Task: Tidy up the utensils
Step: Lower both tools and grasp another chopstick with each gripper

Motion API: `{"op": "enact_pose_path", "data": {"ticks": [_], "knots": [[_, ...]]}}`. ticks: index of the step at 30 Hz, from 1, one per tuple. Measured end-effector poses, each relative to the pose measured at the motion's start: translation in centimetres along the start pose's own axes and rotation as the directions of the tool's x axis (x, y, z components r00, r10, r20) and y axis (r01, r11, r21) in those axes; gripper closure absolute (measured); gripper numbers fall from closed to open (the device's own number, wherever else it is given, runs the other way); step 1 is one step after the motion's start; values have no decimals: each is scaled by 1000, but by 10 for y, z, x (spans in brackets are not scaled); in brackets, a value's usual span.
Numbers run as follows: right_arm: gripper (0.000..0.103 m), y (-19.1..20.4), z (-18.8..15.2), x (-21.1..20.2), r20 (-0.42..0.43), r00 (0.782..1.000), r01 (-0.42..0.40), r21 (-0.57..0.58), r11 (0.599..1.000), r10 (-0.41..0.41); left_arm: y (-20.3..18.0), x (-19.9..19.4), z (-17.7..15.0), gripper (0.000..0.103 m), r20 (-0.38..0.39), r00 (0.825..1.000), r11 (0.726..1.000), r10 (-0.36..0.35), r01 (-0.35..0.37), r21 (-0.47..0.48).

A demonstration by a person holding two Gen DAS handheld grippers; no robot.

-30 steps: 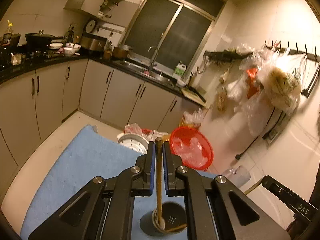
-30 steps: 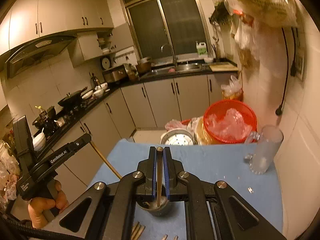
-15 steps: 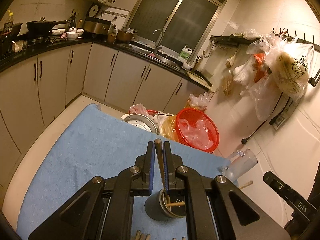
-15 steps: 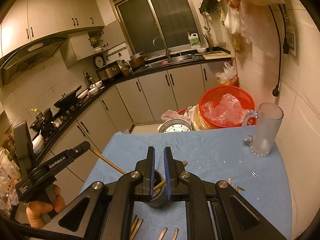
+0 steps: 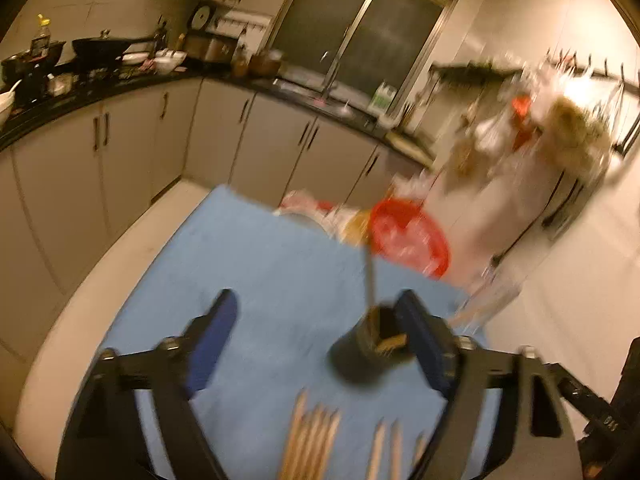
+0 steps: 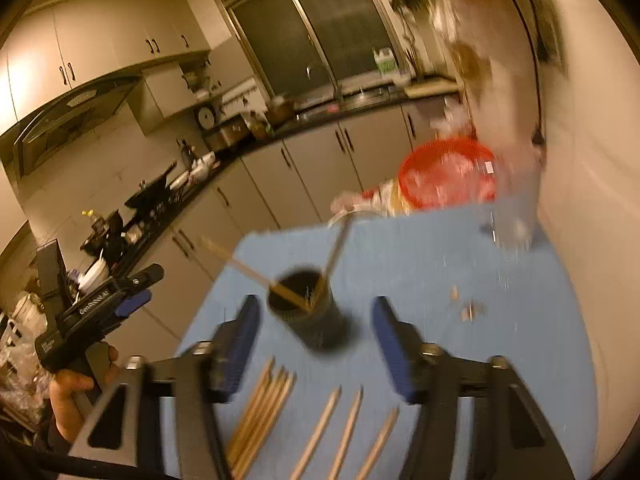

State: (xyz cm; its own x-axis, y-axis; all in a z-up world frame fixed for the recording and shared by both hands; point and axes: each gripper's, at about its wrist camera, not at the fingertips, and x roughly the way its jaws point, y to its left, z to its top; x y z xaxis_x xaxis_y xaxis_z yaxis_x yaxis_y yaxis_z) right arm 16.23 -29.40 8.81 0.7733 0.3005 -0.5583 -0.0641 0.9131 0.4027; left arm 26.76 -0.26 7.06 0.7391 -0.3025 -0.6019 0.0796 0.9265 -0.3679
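A blue cloth-covered surface [image 6: 420, 264] carries a dark round cup [image 6: 306, 308] holding two wooden chopsticks [image 6: 248, 268], loose chopsticks [image 6: 264, 412] lying nearer the cameras. Left gripper [image 5: 316, 320] and right gripper [image 6: 316, 332] hover with jaws wide, empty.

Both pictures are blurry. The sticks [image 6: 262, 412] on the blue cloth [image 6: 420, 264] are cut off by the bottom edge in both views. The glass [image 5: 486, 296] is only a pale smear. The bags [image 5: 560, 136] on the wall are too fuzzy to tell apart. In the left view, one blue finger [image 5: 424, 344] hides part of the cup [image 5: 364, 354].
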Motion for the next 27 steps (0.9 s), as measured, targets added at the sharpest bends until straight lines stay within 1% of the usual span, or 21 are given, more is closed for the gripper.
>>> {"op": "enact_pose_path", "data": {"ticks": [1, 3, 6, 8, 10, 11, 12, 13, 16, 20, 27], "knots": [[28, -6, -13, 0, -19, 1000, 0, 10, 1000, 0, 5, 0, -8, 17, -23, 1000, 1000, 13, -13, 8], [28, -16, -34, 5, -68, 998, 16, 25, 1000, -14, 15, 0, -29, 17, -81, 996, 999, 42, -40, 26], [29, -38, -63, 19, -160, 987, 47, 84, 995, -33, 31, 5, -63, 17, -171, 983, 998, 61, -58, 26], [39, -50, -74, 28, -213, 977, 52, 132, 990, -23, 37, 9, -77, 17, -210, 976, 998, 58, -56, 17], [52, -60, -81, 38, -267, 964, 41, 181, 983, 9, 40, 15, -89, 17, -249, 967, 998, 58, -57, 10], [55, -66, -84, 43, -290, 957, 42, 207, 977, 21, 41, 17, -93, 17, -262, 963, 998, 58, -58, 10], [59, -72, -86, 51, -325, 945, 50, 238, 970, 31, 39, 20, -96, 17, -277, 959, 998, 59, -58, 13], [62, -77, -89, 54, -340, 940, 56, 252, 966, 34, 37, 23, -98, 17, -292, 954, 998, 62, -59, 21], [63, -82, -91, 64, -373, 928, 86, 271, 959, 22, 32, 28, -101, 17, -311, 948, 997, 72, -60, 50], [63, -77, -92, 67, -381, 925, 102, 253, 962, 2, 25, 35, -99, 17, -331, 940, 995, 88, -65, 79], [63, -67, -89, 75, -398, 917, 130, 206, 970, -38, 15, 56, -90, 17, -378, 918, 991, 119, -83, 109]]}}
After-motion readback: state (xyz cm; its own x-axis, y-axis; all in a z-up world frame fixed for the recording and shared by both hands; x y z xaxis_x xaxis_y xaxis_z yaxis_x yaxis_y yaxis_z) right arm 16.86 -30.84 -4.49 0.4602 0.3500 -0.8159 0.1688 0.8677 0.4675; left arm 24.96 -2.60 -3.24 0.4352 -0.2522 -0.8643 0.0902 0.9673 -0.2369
